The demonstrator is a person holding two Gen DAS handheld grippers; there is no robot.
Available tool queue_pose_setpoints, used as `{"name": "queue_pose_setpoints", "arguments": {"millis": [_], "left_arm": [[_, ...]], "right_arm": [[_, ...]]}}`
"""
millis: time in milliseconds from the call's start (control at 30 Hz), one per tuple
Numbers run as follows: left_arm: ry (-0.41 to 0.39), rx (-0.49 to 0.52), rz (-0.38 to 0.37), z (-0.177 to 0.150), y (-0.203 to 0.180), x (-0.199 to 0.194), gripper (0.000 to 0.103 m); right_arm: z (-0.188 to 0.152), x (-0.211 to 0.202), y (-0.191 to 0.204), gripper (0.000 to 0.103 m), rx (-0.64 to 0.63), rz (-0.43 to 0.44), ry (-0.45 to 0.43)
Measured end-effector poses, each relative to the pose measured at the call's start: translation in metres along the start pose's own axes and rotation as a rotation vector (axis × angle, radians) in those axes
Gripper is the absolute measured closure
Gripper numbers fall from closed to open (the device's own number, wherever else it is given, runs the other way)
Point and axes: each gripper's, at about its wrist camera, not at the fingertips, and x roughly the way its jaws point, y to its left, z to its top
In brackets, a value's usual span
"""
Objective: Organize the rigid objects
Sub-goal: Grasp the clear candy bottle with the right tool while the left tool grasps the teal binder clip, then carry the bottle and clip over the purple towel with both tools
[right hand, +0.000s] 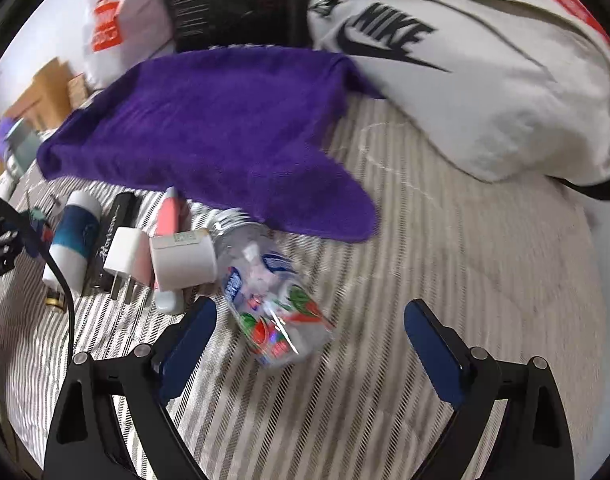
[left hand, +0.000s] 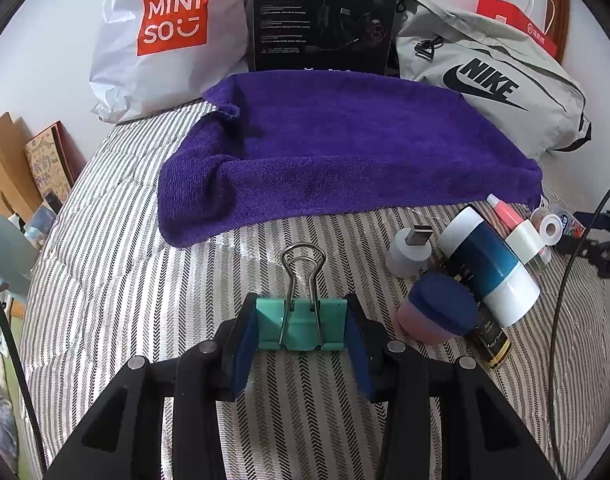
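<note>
The striped bedspread (left hand: 117,216) is seen from low and close in the left wrist view, which is aimed straight along the fingers toward the purple towel (left hand: 345,148) and the bags stacked against the wall. The clutter of small items is caught at that view's right edge. From the right wrist, the same bed is viewed from slightly higher and from the right, angled leftward, with motion blur throughout. Shared by both views are the towel (right hand: 209,136), the Nike bag (left hand: 493,92) (right hand: 465,80), the black box (left hand: 325,16) (right hand: 233,0), the Miniso bag (left hand: 161,36) (right hand: 117,20) and the clutter.
</note>
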Motion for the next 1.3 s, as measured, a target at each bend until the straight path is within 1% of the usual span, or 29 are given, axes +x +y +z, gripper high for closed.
{"name": "queue_pose_setpoints", "arguments": {"millis": [33, 67, 100, 167, 200, 267, 333, 400, 467, 500, 567, 633, 733, 900, 933, 967, 1000, 1133, 1300], "left_arm": [[0.001, 0.003, 0.001, 0.0, 0.0, 0.0, 0.064], [0.002, 0.004, 0.001, 0.0, 0.0, 0.0, 0.064], [0.003, -0.001, 0.0, 0.0, 0.0, 0.0, 0.064], [0.008, -0.001, 0.005, 0.001, -0.002, 0.001, 0.064], [0.01, -0.004, 0.007, 0.001, -0.002, 0.001, 0.064], [0.01, -0.012, 0.01, 0.001, -0.002, 0.001, 0.064], [0.012, -0.016, 0.014, 0.001, -0.002, 0.001, 0.064], [0.014, -0.017, 0.018, 0.002, -0.002, 0.001, 0.064], [0.015, -0.022, 0.021, 0.002, -0.002, 0.0, 0.064], [0.015, -0.024, 0.022, 0.002, -0.002, 0.0, 0.064], [0.014, -0.025, 0.024, 0.002, -0.002, 0.001, 0.064], [0.014, -0.023, 0.024, 0.001, -0.003, 0.0, 0.064], [0.016, -0.019, 0.02, 0.001, -0.002, 0.0, 0.064], [0.017, -0.021, 0.022, 0.002, -0.002, 0.001, 0.064], [0.015, -0.021, 0.022, 0.002, -0.002, 0.0, 0.064], [0.014, -0.021, 0.023, 0.001, -0.002, 0.0, 0.064], [0.013, -0.02, 0.024, 0.001, -0.002, 0.0, 0.064], [0.017, -0.023, 0.025, 0.002, -0.002, 0.0, 0.064], [0.007, -0.023, 0.029, 0.001, -0.004, 0.0, 0.064]], "right_arm": [[0.0, 0.004, 0.0, 0.018, -0.009, 0.008, -0.002], [0.0, 0.007, 0.0, 0.022, -0.017, 0.014, 0.002], [0.001, 0.007, 0.0, 0.023, -0.028, 0.021, -0.018], [0.001, 0.006, 0.003, 0.036, -0.057, 0.031, -0.032], [0.001, 0.004, 0.004, 0.041, -0.064, 0.04, -0.037], [-0.001, 0.001, 0.005, 0.052, -0.054, 0.04, -0.043], [-0.005, -0.004, 0.001, 0.053, 0.0, 0.032, -0.028], [-0.01, -0.008, -0.006, 0.053, 0.099, 0.028, -0.006], [-0.017, -0.014, -0.002, 0.053, 0.132, 0.02, 0.012], [-0.02, -0.016, 0.003, 0.052, 0.118, 0.014, 0.014], [-0.023, -0.015, 0.013, 0.046, 0.065, 0.002, 0.012], [-0.024, -0.016, 0.02, 0.046, -0.001, -0.016, 0.004], [-0.021, -0.014, 0.012, 0.046, -0.033, 0.025, 0.032], [-0.016, -0.011, 0.007, 0.046, -0.107, 0.069, 0.03], [-0.015, -0.011, 0.007, 0.049, -0.115, 0.073, 0.031], [-0.015, -0.012, 0.008, 0.06, -0.118, 0.078, 0.027], [-0.016, -0.013, 0.009, 0.062, -0.115, 0.073, 0.024], [-0.021, -0.018, 0.013, 0.062, -0.095, 0.055, 0.032], [-0.024, -0.018, 0.014, 0.062, -0.035, 0.026, 0.012]]}}
